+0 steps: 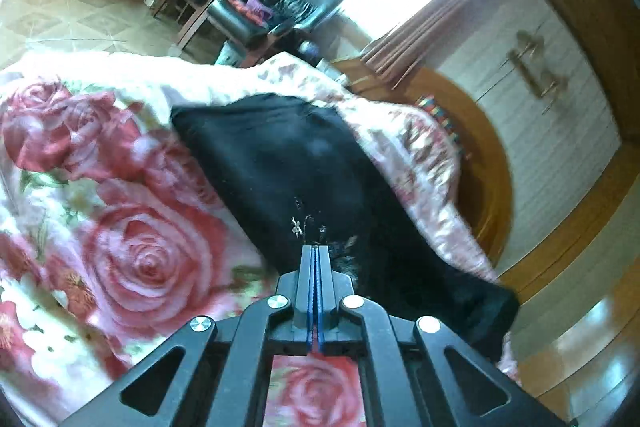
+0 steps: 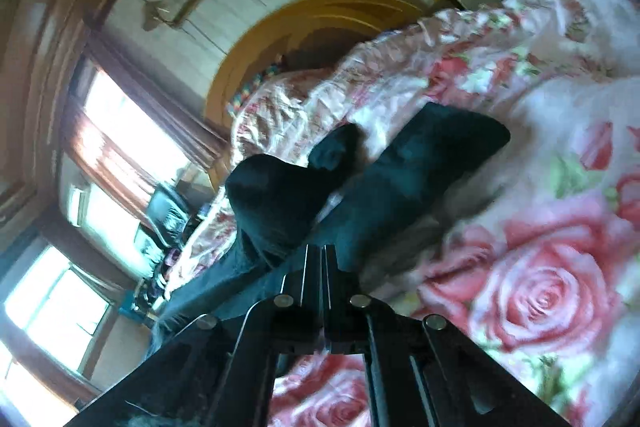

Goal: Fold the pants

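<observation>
Left gripper (image 1: 316, 247): jaws pressed together, pinching the near edge of the pants (image 1: 280, 163). The pants are black and lie on a rose-print blanket (image 1: 120, 227), running from the fingertips toward 11 o'clock in the left wrist view.

Right gripper (image 2: 320, 247): jaws pressed together on the dark pants (image 2: 400, 179) fabric. Here the cloth is bunched and lifted, one part extending toward 1 o'clock, another toward 10 o'clock. Blanket (image 2: 540, 287) at 3 o'clock.
</observation>
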`<state>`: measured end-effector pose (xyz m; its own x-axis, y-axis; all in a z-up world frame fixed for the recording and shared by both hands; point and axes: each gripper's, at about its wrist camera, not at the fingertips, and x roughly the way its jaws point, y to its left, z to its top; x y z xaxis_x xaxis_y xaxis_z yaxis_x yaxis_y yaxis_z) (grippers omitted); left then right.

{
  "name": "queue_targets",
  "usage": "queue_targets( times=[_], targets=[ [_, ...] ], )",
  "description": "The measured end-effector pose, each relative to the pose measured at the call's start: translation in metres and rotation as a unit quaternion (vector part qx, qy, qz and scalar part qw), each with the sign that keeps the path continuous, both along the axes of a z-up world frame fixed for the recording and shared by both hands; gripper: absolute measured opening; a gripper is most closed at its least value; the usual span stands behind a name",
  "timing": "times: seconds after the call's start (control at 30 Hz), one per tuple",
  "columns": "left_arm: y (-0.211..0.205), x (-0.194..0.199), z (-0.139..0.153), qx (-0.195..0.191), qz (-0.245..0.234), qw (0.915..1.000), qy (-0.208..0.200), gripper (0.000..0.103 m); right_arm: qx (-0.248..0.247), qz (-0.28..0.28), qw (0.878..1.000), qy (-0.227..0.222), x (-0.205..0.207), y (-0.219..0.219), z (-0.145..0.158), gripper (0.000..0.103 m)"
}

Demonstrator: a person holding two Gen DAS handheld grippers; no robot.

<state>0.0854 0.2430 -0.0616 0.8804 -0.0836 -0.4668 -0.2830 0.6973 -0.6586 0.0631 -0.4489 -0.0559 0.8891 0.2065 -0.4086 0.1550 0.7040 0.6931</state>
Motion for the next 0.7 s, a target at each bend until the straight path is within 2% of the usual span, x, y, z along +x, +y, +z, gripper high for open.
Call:
queue_targets(
  times=[0.03,0.07,0.1,0.13,0.17,0.23,0.3,0.33,0.43,0.5,0.53,0.57,0.6,0.63,0.7],
  targets=[
    [0.003,-0.001,-0.004,0.0,0.003,0.9999,0.011,0.008,0.004,-0.003,1.0,0.021,0.003,-0.003,-0.008,0.005],
    [0.005,0.005,-0.01,-0.007,0.003,0.9997,0.024,0.017,0.014,-0.008,0.999,0.04,0.005,-0.005,-0.016,0.007],
    [0.008,0.006,-0.015,-0.016,-0.002,0.9995,0.026,0.031,0.028,-0.005,0.999,0.046,0.007,-0.007,-0.022,0.023],
    [0.009,0.012,-0.018,-0.026,-0.006,0.9993,0.027,0.037,0.042,-0.002,0.998,0.049,0.009,-0.01,-0.027,0.035],
    [0.009,0.015,-0.02,-0.032,-0.006,0.9992,0.024,0.044,0.061,-0.001,0.997,0.046,0.012,-0.013,-0.031,0.057],
    [0.009,0.023,-0.021,-0.041,-0.009,0.9991,0.011,0.049,0.062,-0.005,0.997,0.034,0.014,-0.016,-0.029,0.057],
    [0.011,0.032,-0.022,-0.041,-0.002,0.9991,0.01,0.065,0.054,-0.017,0.998,0.027,0.022,-0.02,-0.026,0.057],
    [0.013,0.041,-0.023,-0.041,0.001,0.999,0.014,0.065,0.056,-0.019,0.998,0.028,0.025,-0.019,-0.026,0.057],
    [0.015,0.061,-0.025,-0.038,-0.008,0.9987,0.032,0.064,0.073,-0.025,0.996,0.035,0.04,-0.024,-0.032,0.054],
    [0.012,0.072,-0.024,-0.024,-0.017,0.9987,0.041,0.062,0.068,-0.024,0.996,0.045,0.051,-0.022,-0.033,0.041],
    [0.011,0.08,-0.023,-0.013,-0.017,0.998,0.059,0.056,0.064,-0.023,0.996,0.053,0.055,-0.018,-0.032,0.039],
    [0.01,0.085,-0.024,-0.003,-0.017,0.9968,0.078,0.028,0.055,-0.02,0.996,0.073,0.063,-0.015,-0.033,0.029],
    [0.009,0.088,-0.025,0.002,-0.022,0.9955,0.092,0.012,0.05,-0.019,0.995,0.084,0.066,-0.013,-0.034,0.015],
    [0.009,0.091,-0.024,-0.008,-0.033,0.995,0.094,0.012,0.044,-0.018,0.994,0.094,0.069,-0.01,-0.034,0.012],
    [0.009,0.083,-0.016,0.001,-0.03,0.9966,0.077,0.01,0.038,-0.021,0.996,0.08,0.065,-0.009,-0.026,0.009]
  ],
)
